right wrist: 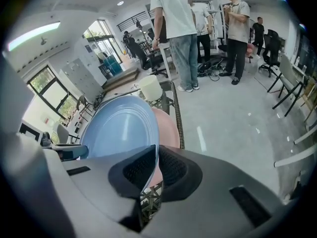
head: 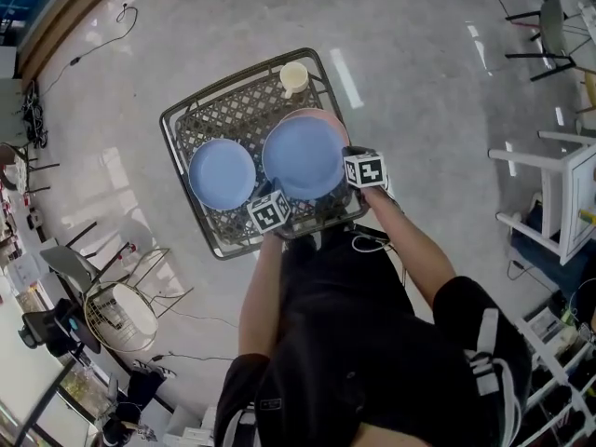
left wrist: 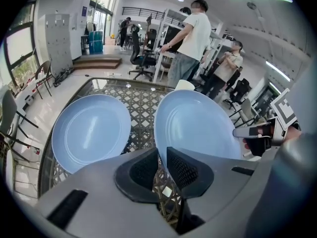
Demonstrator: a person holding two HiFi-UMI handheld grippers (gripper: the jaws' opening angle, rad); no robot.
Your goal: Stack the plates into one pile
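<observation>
A large blue plate [head: 304, 157] is held from both sides above a pink plate [head: 321, 116] on the black lattice table [head: 223, 110]. My left gripper [head: 277, 201] is shut on the plate's near rim, and in the left gripper view its jaws [left wrist: 162, 163] pinch the rim of the blue plate [left wrist: 198, 125]. My right gripper [head: 348, 163] is shut on the right rim, with its jaws [right wrist: 154, 168] closed on the blue plate [right wrist: 121, 128] in front of the pink plate [right wrist: 167, 128]. A second blue plate [head: 222, 173] lies flat to the left.
A cream cup [head: 294, 78] stands at the table's far corner. A round wire stool [head: 121, 313] and a chair stand near left, and a white rack [head: 559, 203] at the right. Several people [right wrist: 173, 29] stand beyond the table. Cables lie on the floor.
</observation>
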